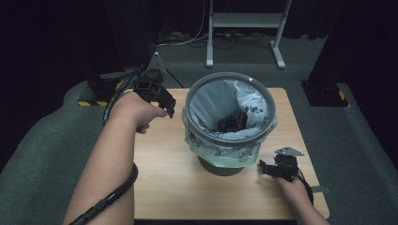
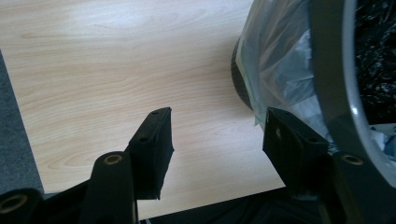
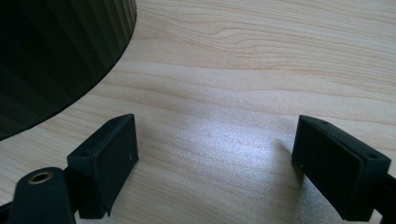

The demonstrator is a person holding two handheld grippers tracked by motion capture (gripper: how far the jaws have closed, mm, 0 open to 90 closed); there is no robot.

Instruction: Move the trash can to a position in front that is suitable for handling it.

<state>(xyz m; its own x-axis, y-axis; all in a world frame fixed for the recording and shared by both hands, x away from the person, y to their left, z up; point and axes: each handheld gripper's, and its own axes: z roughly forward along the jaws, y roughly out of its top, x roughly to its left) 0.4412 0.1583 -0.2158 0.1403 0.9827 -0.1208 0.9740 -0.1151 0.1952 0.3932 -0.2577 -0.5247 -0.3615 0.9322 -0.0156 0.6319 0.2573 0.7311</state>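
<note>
A grey round bin [image 1: 228, 136] with a translucent bag liner [image 1: 220, 154] folded over its rim stands mid-table on the pale wooden table [image 1: 169, 178]. Something black and crumpled [image 1: 233, 121] lies inside it. My left gripper [image 1: 169, 105] is held in the air just left of the bin's rim; its jaws [image 2: 218, 114] stand open with nothing between them, and the bin rim [image 2: 334, 93] is close on the right. My right gripper [image 1: 264, 168] rests low by the bin's base at the front right, open and empty [image 3: 217, 121], with the dark ribbed base [image 3: 56, 56] ahead on the left.
Bare tabletop [image 2: 107, 70] lies left of the bin and in front of it. Grey carpet [image 1: 42, 140] surrounds the table. A white metal stand [image 1: 244, 21] with cables is on the floor behind. A yellow-and-black striped base [image 1: 91, 103] sits at the back left.
</note>
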